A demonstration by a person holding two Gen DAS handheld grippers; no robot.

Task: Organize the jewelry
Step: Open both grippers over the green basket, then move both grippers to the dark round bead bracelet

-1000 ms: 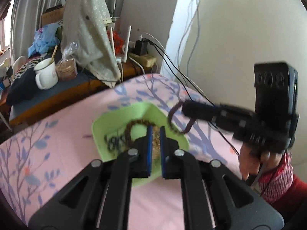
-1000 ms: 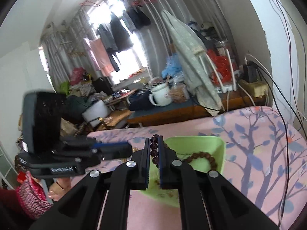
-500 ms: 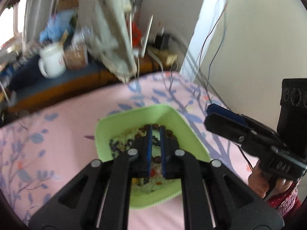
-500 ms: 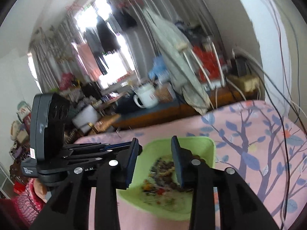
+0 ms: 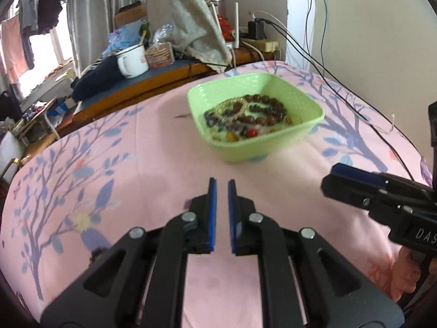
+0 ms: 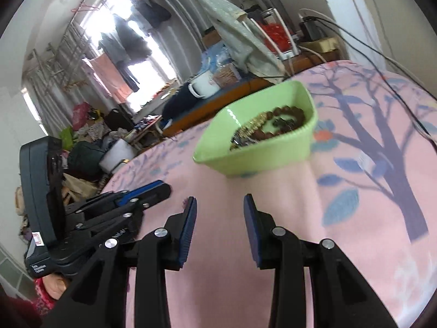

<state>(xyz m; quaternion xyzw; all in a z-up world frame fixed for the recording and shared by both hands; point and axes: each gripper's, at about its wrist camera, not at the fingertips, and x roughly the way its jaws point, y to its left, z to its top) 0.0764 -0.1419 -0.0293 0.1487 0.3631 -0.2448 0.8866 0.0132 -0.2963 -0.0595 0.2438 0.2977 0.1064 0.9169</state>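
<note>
**A:** What's different from a second ago?

**B:** The right hand-held gripper (image 6: 220,199) was pinching a dark bead bracelet (image 5: 269,101) over the green bowl (image 5: 259,147). Its jaws have just been opening and now stand well apart with nothing between them. The bracelet lies inside the bowl, on top of the other strands.

**A:** And the left one?

**B:** The left hand-held gripper (image 5: 220,183) is all but closed, with a thin slit between the blue pads and nothing in it. Both have drawn back and down from the bowl and now sit low over the pink tree-print cloth (image 5: 136,164), with the bowl clear ahead of them.

**A:** So that piece is done?

**B:** I'd judge so. All the jewelry I can see is in the bowl, and none is loose on the cloth (though its edges are blurred and partly hidden by the tools, so a small piece could be missed).

**A:** Meaning?

**B:** Probably the end of a placement, maybe of the whole job.
</note>
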